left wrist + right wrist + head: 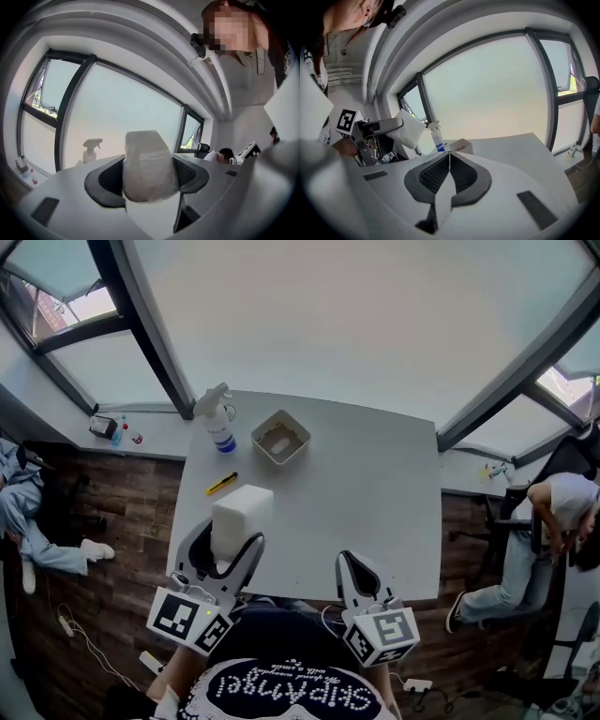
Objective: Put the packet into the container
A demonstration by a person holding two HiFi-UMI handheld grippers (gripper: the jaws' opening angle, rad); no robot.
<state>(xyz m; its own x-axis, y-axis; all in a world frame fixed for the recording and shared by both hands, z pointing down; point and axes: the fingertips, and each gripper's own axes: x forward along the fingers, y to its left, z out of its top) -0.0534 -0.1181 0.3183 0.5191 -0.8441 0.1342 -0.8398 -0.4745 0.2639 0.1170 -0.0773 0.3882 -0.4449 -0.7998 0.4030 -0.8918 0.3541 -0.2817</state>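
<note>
Starting at the left, the left gripper (225, 546) has its jaws closed onto the white packet (241, 512), one pad pressing each side. The packet sits on the near side of the container (292, 454), well apart from it and a little to its left. From the left gripper view the packet (147, 164) stands upright between the pads, taller than it is wide. It pokes out past the fingertips and fills the gap, so the container cannot be seen from there. Only the spray bottle (91, 150) shows, off to the left.

On the table (375, 484), that spray bottle (218, 425) stands just left of the container. A yellow pen (222, 484) lies between the container and the held packet. The container itself is open-topped, and I cannot tell if anything is in it.

Further right, the right gripper (349, 561) hangs over the near edge, about as far from the container as the left one. Its jaws are pressed together with nothing between them (450, 157).

To my eye the left one has the job. The container lies ahead of its jaws and slightly right, so the packet would need carrying forward past the pen and lowering end-first into the opening.
</note>
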